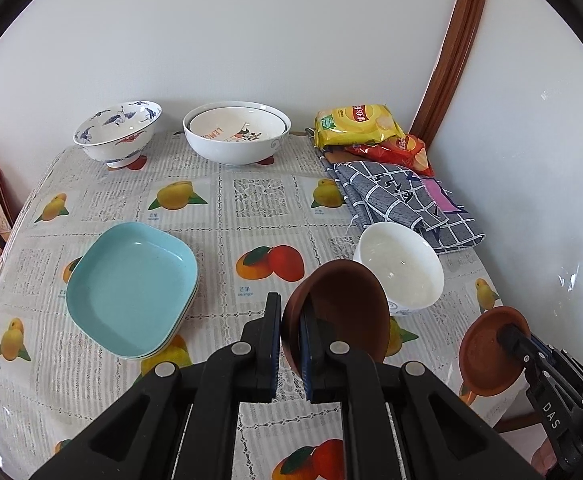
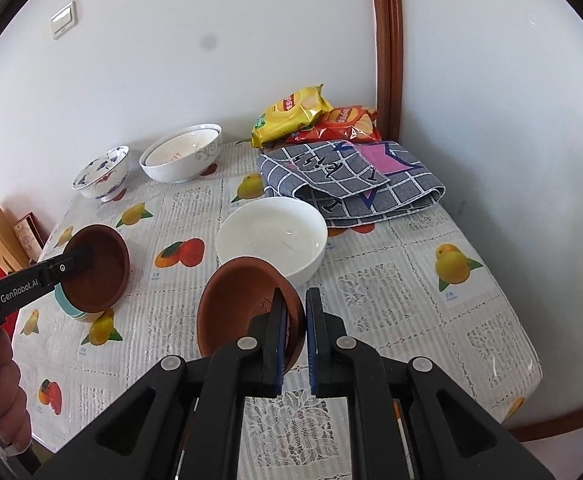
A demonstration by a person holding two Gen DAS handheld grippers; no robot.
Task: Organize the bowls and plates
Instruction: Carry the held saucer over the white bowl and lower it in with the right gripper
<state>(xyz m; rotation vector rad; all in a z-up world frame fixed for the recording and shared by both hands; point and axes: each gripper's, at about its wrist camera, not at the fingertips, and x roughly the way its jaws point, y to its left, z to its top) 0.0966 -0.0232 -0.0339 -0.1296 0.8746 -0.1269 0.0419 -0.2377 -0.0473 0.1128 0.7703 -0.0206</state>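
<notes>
My left gripper (image 1: 291, 320) is shut on the rim of a brown bowl (image 1: 343, 312) and holds it tilted above the table, just in front of a white bowl (image 1: 399, 266). My right gripper (image 2: 296, 320) is shut on the rim of a second brown bowl (image 2: 239, 308), held tilted near the same white bowl (image 2: 271, 236). In the left wrist view that second brown bowl (image 1: 491, 354) is at the right edge. A stack of light blue square plates (image 1: 131, 284) lies to the left. A blue-patterned bowl (image 1: 117, 132) and nested white bowls (image 1: 235, 134) stand at the back.
A folded checked cloth (image 1: 403, 200) and two snack bags (image 1: 355, 124) lie at the back right by the wall. The table (image 1: 227, 208) has a fruit-print cover, and its right edge runs along the wall. Boxes (image 2: 7, 236) stand beyond its left edge.
</notes>
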